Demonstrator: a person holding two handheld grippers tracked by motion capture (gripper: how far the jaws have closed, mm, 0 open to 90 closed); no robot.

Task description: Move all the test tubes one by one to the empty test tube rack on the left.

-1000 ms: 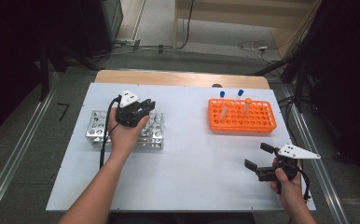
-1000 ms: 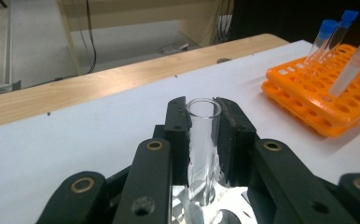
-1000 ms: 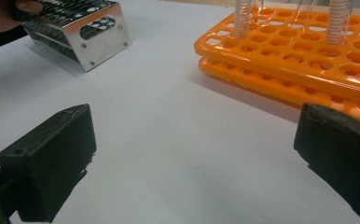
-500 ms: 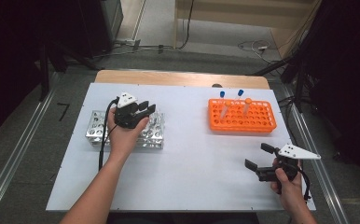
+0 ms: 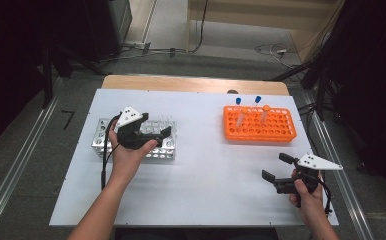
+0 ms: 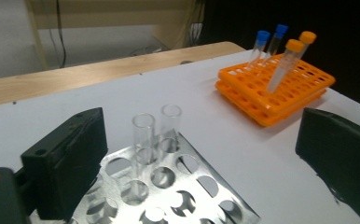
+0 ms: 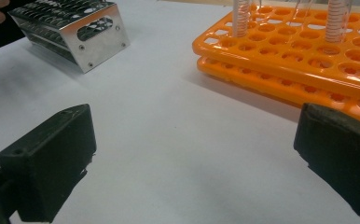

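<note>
White table (image 5: 206, 165): left gripper (image 5: 153, 134) over metal rack (image 5: 101, 140), jaws just spread (nothing between); right gripper (image 5: 277, 172) unmoved, spread.

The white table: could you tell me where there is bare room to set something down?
The widest bare stretch of the white table lies between the metal rack and the orange rack, running down to the near edge. The strip behind both racks is free too. It is crowded around the left gripper.
</note>
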